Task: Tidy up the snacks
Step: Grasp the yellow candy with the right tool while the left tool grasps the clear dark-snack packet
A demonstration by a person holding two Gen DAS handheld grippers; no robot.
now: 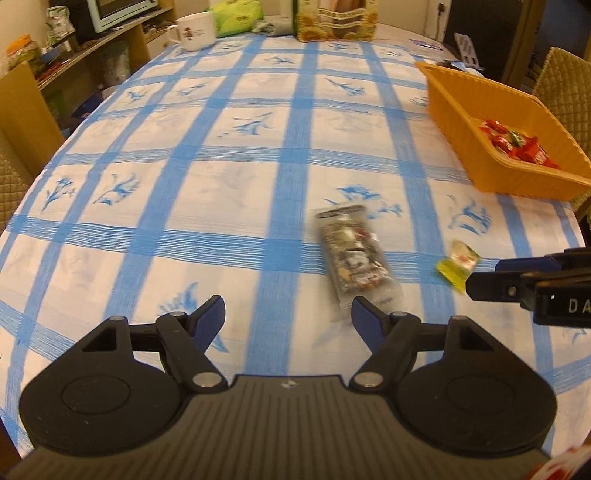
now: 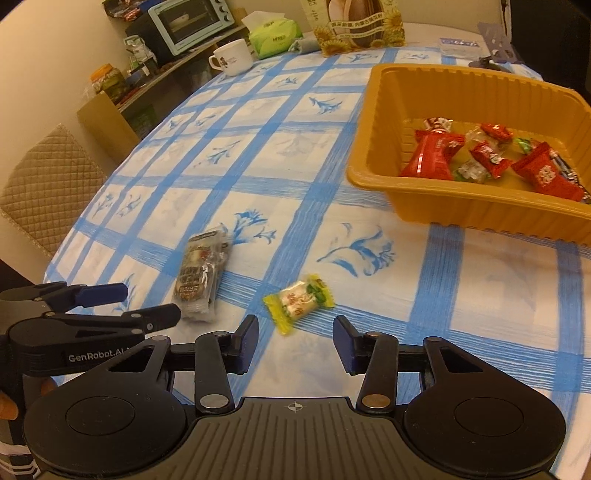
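While both grippers hang low over the blue-checked tablecloth (image 1: 229,177), neither holds anything. Seen from its own wrist camera, the left gripper (image 1: 288,314) has its fingers spread wide, and the grey snack packet (image 1: 354,254) lies flat on the cloth just ahead of it at about 1 o'clock, its near end close to the right-hand fingertip though I cannot tell whether they touch (the packet is motion-blurred in this view). A small yellow candy (image 1: 457,263) sits further out at 2 o'clock, right by the tips of the right gripper (image 1: 484,275), which enters from the 3 o'clock edge.

From the right wrist camera, the right gripper (image 2: 295,341) is likewise spread, and the yellow candy (image 2: 298,301) lies on the cloth just beyond the gap between its fingers, at 12 o'clock, apart from both pads. The grey snack packet (image 2: 203,273) rests at about 10 o'clock, with the left gripper (image 2: 147,304) reaching in from 9 o'clock, fingers parted one above the other, the tips just beside the packet's near end.

An orange basket (image 2: 373,173) stands on the table at 1 to 2 o'clock, well apart from the two loose snacks, and holds a heap of red wrapped candies (image 2: 432,155) with a few clear and green ones among them. At the far end of the table are a white mug (image 2: 232,57), a green tissue pack (image 2: 275,37) and a sunflower-printed box (image 2: 360,26).
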